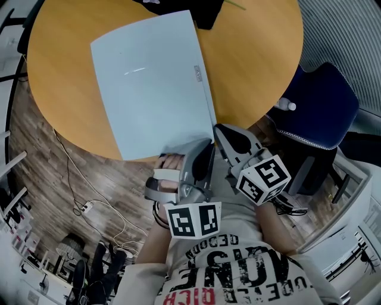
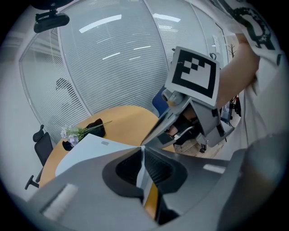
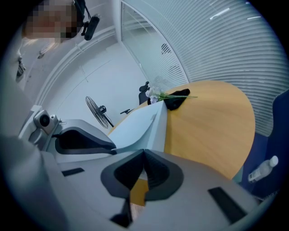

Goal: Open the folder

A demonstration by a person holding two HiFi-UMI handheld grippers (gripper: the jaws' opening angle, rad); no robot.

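Note:
A pale blue folder lies closed on the round wooden table, its near edge hanging over the rim. Both grippers meet at its near right corner. My left gripper is shut on a thin sheet of the folder, which shows as a light strip between its pads. Just to its right, my right gripper is shut on the folder's edge, where the cover curls up slightly in front of its tips.
A black object with a sprig of flowers sits at the table's far edge. To the right of the table stands a blue chair with a plastic bottle on it. A cable and power strip lie on the floor at left.

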